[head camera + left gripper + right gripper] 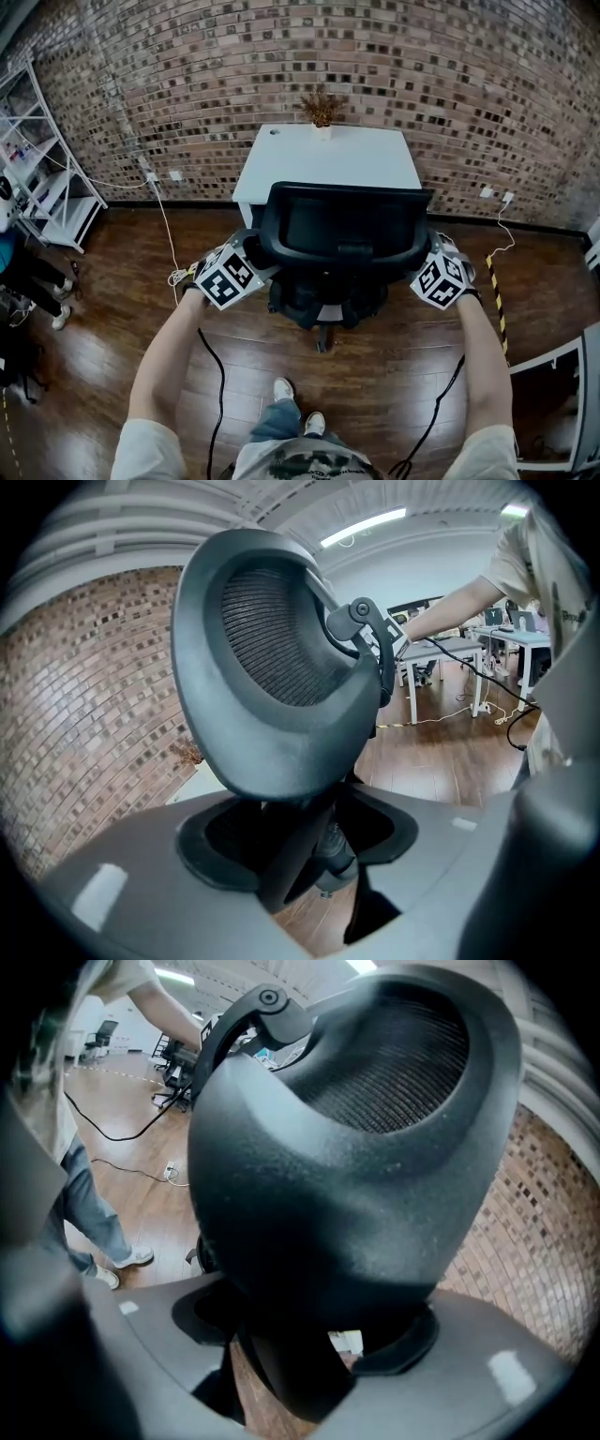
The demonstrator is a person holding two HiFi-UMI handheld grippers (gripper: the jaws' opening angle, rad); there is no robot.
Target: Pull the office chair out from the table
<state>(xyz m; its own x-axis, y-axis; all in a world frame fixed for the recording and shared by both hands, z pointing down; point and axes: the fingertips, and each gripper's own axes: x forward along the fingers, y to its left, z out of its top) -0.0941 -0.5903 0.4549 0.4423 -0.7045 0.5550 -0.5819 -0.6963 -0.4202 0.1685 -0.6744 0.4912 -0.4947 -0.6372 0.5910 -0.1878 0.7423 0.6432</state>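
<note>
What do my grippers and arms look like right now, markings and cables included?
Both the left gripper and right gripper are grey, each carrying a cube of black-and-white square markers and trailing a black cable. Short pale sleeves.

Black office chair (342, 230), white table (328, 159), reddish brick wall (422, 75), brown floor (375, 384).

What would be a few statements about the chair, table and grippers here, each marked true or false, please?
1. The left gripper and right gripper clamp opposite sides of the office chair. True.
2. The white table stands against a brick wall. True.
3. A laptop lies on the table. False: only a small dried plant stands there.
4. The floor is grey carpet. False: it is dark wood.
5. The right gripper's jaws are empty. False: the chair's back sits between them.
</note>
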